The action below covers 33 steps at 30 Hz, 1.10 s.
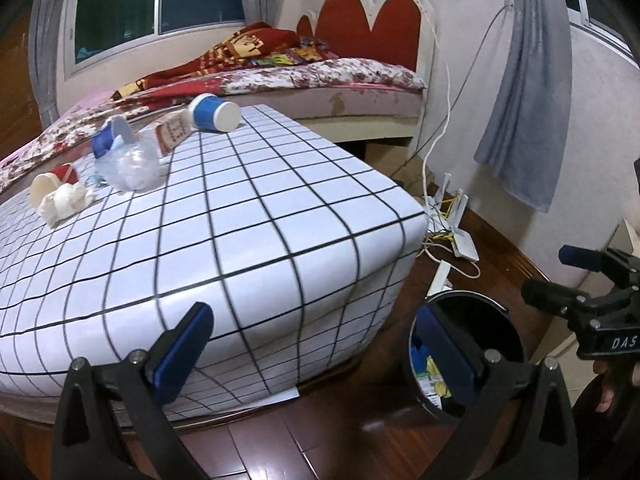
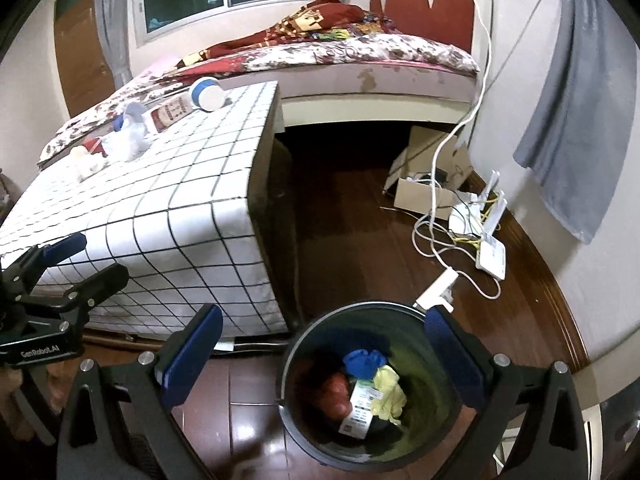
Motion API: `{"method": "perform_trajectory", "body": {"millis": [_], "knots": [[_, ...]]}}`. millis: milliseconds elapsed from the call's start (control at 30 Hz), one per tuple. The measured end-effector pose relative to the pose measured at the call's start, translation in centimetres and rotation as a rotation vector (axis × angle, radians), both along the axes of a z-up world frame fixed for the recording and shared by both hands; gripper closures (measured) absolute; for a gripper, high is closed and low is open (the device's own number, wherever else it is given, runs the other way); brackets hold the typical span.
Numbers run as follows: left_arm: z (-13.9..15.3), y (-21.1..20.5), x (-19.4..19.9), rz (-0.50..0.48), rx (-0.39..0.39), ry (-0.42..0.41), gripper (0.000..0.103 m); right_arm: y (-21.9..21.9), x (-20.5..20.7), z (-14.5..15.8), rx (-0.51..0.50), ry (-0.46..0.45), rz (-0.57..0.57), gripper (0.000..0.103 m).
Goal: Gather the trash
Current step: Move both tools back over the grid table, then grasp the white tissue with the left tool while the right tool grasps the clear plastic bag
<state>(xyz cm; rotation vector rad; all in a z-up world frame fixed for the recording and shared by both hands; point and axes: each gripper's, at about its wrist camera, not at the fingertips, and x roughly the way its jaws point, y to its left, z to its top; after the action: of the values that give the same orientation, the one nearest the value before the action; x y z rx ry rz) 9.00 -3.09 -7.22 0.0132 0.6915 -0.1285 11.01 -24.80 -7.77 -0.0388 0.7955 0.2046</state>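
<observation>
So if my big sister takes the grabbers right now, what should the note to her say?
Left gripper: open, empty, low beside the checked table.
Right gripper: open, empty, over the trash bin on the floor.
Done: the bin already holds a blue scrap, a yellow scrap, a labelled wrapper and something red.
Left on the table: blue cup, small carton, clear plastic bag, red-and-white cup, crumpled white paper.

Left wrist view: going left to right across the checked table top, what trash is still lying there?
Red-and-white cup → crumpled white paper → clear plastic bag → red-printed carton → blue-and-white cup on its side.
</observation>
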Motion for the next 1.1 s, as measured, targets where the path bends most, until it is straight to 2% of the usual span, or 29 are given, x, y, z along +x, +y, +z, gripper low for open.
{"method": "perform_trajectory", "body": {"millis": [333, 500, 900, 1100], "knots": [[1.2, 4.0, -1.3, 0.089, -0.013, -0.033, 0.001, 2.9, 0.3, 1.0, -0.002, -0.024, 0.063, 0.001], [2.2, 6.5, -1.5, 0.141, 0.008, -0.052, 0.001, 5.4, 0.9, 2.0, -0.002, -0.045, 0.113, 0.001], [4.2, 16.9, -1.2, 0.371, 0.039, -0.087, 0.001, 14.5, 3.1, 5.0, 0.009, -0.131, 0.252, 0.001], [4.3, 21.2, 0.0, 0.442, 0.042, -0.077, 0.001, 19.8, 5.3, 6.0, 0.008, -0.144, 0.336, 0.001]]}}
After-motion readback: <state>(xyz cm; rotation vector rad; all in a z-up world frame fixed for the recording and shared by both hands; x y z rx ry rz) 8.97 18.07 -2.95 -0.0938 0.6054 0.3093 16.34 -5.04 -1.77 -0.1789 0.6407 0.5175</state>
